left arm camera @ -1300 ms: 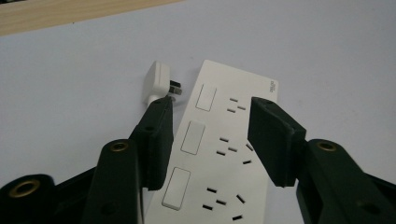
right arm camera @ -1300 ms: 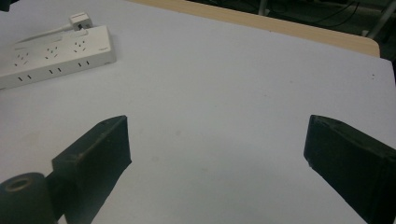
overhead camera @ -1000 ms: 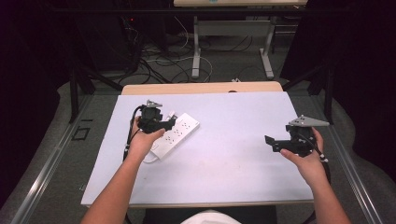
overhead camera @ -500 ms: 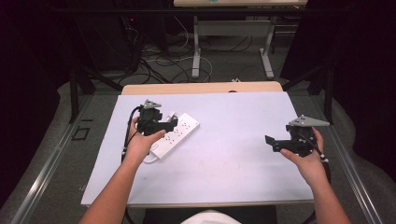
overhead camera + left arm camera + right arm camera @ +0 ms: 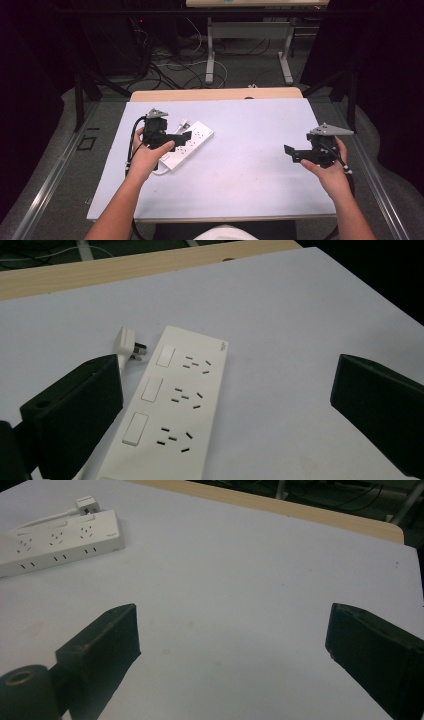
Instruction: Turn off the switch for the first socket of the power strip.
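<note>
The left gripper [image 5: 186, 135] is held just above the white power strip [image 5: 187, 145], with its jaws spread wide and nothing gripped; in the left gripper view the strip [image 5: 175, 405] is seen lying flat between and below the two jaws. The strip is located on the left part of the white tabletop [image 5: 250, 170], set at an angle, with its plug [image 5: 129, 343] lying just beside its far end and its cord partly hidden. From this position, a misaligned closure is judged the main risk: if the jaws are lowered askew to the strip's long sides, the smooth casing may be pushed or rotated rather than clamped. The plug may also be caught or dragged by the nearer jaw. The right gripper [image 5: 289, 151] is held well apart at the right side, likewise released and empty, over bare tabletop.
</note>
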Demonstrator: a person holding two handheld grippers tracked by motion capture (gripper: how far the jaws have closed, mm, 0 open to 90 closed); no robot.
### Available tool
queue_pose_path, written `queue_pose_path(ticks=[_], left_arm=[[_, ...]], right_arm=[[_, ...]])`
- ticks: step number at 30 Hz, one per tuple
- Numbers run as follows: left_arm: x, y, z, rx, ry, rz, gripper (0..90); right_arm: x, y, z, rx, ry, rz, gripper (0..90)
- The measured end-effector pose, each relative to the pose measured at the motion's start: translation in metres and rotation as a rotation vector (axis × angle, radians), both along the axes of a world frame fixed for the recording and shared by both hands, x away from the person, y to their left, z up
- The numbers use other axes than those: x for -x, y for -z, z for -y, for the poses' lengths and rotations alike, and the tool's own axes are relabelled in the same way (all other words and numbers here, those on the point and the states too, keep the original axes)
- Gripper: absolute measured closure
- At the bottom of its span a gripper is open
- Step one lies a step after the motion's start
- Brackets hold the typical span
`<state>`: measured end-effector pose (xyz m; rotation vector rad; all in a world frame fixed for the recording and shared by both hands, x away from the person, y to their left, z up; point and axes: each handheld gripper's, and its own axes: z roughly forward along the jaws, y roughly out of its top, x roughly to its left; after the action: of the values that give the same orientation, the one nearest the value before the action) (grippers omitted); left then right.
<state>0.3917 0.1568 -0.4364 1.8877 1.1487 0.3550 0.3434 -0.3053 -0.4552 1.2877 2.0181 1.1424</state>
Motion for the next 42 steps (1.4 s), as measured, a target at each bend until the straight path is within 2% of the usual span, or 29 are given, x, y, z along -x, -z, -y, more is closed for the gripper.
queue_pose_path(ticks=[2, 4, 6, 9, 11, 14, 18, 23, 27, 28, 30, 31, 39, 42], left_arm=[[0.003, -0.002, -0.003, -0.005, 0.026, -0.002, 0.3], [0.007, -0.002, -0.004, 0.006, 0.018, 0.011, 0.3], [0.01, -0.003, -0.006, 0.021, 0.008, 0.006, 0.3], [0.014, -0.005, -0.01, 0.015, -0.007, 0.026, 0.3], [0.017, -0.007, -0.013, 0.009, -0.001, 0.016, 0.3], [0.021, -0.01, -0.02, -0.01, -0.002, 0.024, 0.3], [0.027, -0.012, -0.029, 0.001, -0.016, 0.031, 0.3], [0.033, -0.017, -0.042, 0.01, -0.054, 0.032, 0.7], [0.038, -0.019, -0.053, 0.031, -0.106, 0.042, 1.2], [0.039, -0.02, -0.056, 0.028, -0.102, 0.035, 1.4], [0.041, -0.019, -0.061, 0.037, -0.127, 0.052, 1.5], [0.043, -0.02, -0.064, 0.029, -0.119, 0.04, 1.6], [0.051, -0.014, -0.088, 0.04, -0.175, 0.053, 1.8], [0.054, -0.013, -0.098, 0.037, -0.187, 0.044, 1.8]], right_arm=[[0.0, 0.0, 0.001, 0.009, -0.003, 0.007, 6.7], [0.0, 0.0, 0.0, 0.003, -0.002, 0.004, 6.7], [0.001, -0.001, 0.0, 0.0, 0.001, 0.0, 6.7], [0.001, -0.002, 0.0, 0.0, 0.006, 0.009, 6.7], [0.001, -0.003, 0.001, 0.003, 0.002, 0.006, 6.7], [0.002, -0.003, 0.0, 0.004, -0.002, 0.013, 6.7], [0.003, -0.005, -0.002, -0.002, 0.004, 0.019, 6.5], [0.004, -0.007, -0.003, -0.009, 0.003, 0.012, 6.5], [0.004, -0.007, -0.003, -0.014, 0.0, 0.006, 5.8], [0.004, -0.007, -0.003, -0.016, 0.003, 0.006, 5.6], [0.004, -0.008, -0.003, -0.015, 0.006, 0.004, 5.4], [0.004, -0.008, -0.003, -0.015, 0.008, 0.004, 5.3], [0.004, -0.008, -0.002, -0.013, 0.023, 0.009, 4.1], [0.004, -0.008, -0.001, -0.014, 0.025, 0.008, 3.2]])
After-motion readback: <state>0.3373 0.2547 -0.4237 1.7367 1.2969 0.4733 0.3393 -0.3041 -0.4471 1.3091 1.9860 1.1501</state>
